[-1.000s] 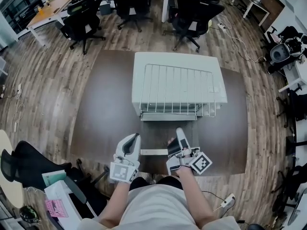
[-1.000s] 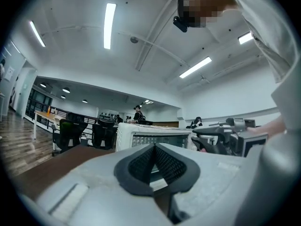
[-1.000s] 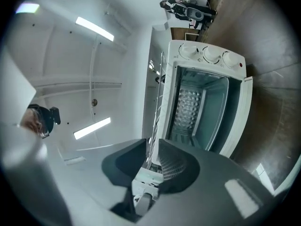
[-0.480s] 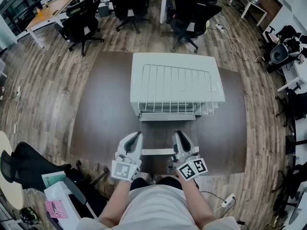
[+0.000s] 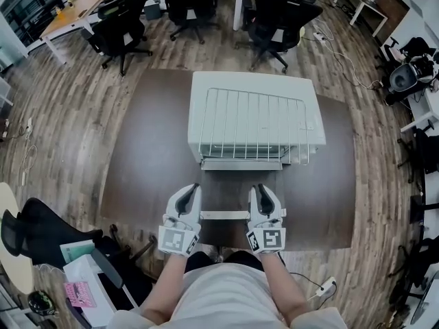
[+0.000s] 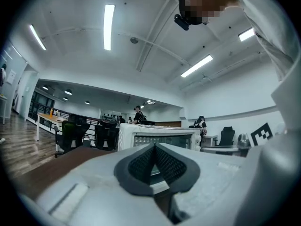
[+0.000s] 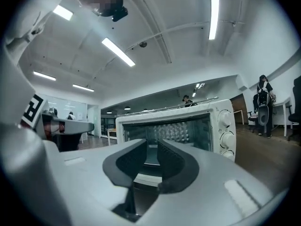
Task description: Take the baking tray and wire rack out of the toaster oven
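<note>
The white toaster oven point(image 5: 206, 88) stands mid-table with its door point(image 5: 236, 194) folded down toward me. The wire rack point(image 5: 250, 125) lies on top of the oven. A pale strip point(image 5: 240, 164) shows at the oven's mouth; I cannot tell whether it is the baking tray. My left gripper point(image 5: 191, 189) point(image 6: 154, 147) is shut and empty, level, left of the door handle point(image 5: 223, 216). My right gripper point(image 5: 260, 189) point(image 7: 151, 145) points into the oven point(image 7: 188, 126). Its jaws have closed a little and stand narrowly open with nothing between them.
The dark brown table point(image 5: 144, 156) stretches to both sides of the oven. The oven's knobs point(image 7: 225, 128) are on its right side. Office chairs point(image 5: 120, 26) and desks stand beyond the table, and a chair and papers point(image 5: 75, 273) sit at my lower left.
My right gripper has rolled from lying on its side to upright and sunk slightly beside the door handle. The left gripper has stayed put.
</note>
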Demonstrator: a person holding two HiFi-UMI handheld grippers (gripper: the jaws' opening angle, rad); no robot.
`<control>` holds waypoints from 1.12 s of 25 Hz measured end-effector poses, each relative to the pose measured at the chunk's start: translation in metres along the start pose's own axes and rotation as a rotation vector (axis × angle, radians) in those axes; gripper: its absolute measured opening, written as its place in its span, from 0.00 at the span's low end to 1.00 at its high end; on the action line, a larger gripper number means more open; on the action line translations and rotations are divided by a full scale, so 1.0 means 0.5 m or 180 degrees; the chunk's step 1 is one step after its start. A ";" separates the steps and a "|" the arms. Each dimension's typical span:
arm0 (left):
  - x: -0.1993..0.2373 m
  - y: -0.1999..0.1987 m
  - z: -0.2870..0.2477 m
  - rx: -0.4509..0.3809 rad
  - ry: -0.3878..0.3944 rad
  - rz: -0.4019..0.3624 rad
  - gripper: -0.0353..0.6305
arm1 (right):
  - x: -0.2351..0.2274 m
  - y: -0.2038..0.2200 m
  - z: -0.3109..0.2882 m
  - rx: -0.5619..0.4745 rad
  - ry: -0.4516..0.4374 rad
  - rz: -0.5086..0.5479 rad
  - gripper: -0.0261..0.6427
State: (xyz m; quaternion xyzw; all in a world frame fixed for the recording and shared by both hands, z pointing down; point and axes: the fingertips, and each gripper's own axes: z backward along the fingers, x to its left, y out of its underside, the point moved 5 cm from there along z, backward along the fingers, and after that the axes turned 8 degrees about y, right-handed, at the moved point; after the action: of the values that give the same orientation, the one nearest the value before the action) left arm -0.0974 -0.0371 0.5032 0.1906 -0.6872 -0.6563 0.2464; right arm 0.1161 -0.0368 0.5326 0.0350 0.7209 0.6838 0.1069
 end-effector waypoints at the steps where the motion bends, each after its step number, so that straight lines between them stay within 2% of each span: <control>1: 0.003 0.001 0.001 0.0000 -0.0016 0.0004 0.06 | -0.001 0.007 -0.009 0.0018 -0.0015 0.0053 0.12; 4: 0.007 0.000 -0.001 -0.0014 -0.0054 0.0018 0.06 | -0.009 0.033 -0.048 0.0136 -0.0096 0.0033 0.12; 6: 0.009 -0.002 0.000 -0.0015 -0.0086 0.0021 0.06 | -0.014 0.057 -0.085 0.0358 -0.0205 -0.0299 0.12; 10: 0.017 -0.006 0.011 -0.0014 -0.0141 0.0011 0.06 | -0.032 0.111 -0.181 0.0781 -0.0250 -0.1644 0.14; 13: 0.025 -0.001 0.023 0.0026 -0.0198 0.0010 0.06 | -0.056 0.154 -0.243 0.0912 -0.0003 -0.2516 0.15; 15: 0.029 0.002 0.033 0.0056 -0.0247 0.0011 0.06 | -0.068 0.177 -0.262 0.0950 0.0167 -0.2961 0.16; 16: 0.031 0.003 0.038 0.0068 -0.0266 0.0012 0.06 | -0.071 0.182 -0.265 0.0950 0.0209 -0.3085 0.14; 21: 0.045 0.012 0.052 0.0106 -0.0336 0.0024 0.06 | -0.062 0.194 -0.258 0.1015 0.0192 -0.3331 0.16; 28: 0.044 0.016 0.049 0.0123 -0.0313 0.0021 0.06 | -0.062 0.247 -0.283 0.1007 0.0206 -0.3948 0.17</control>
State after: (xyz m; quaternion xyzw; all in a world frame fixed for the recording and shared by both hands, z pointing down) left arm -0.1290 -0.0298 0.5124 0.1606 -0.7117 -0.6506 0.2107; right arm 0.1057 -0.1736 0.6647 -0.3940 0.7023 0.3809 0.4544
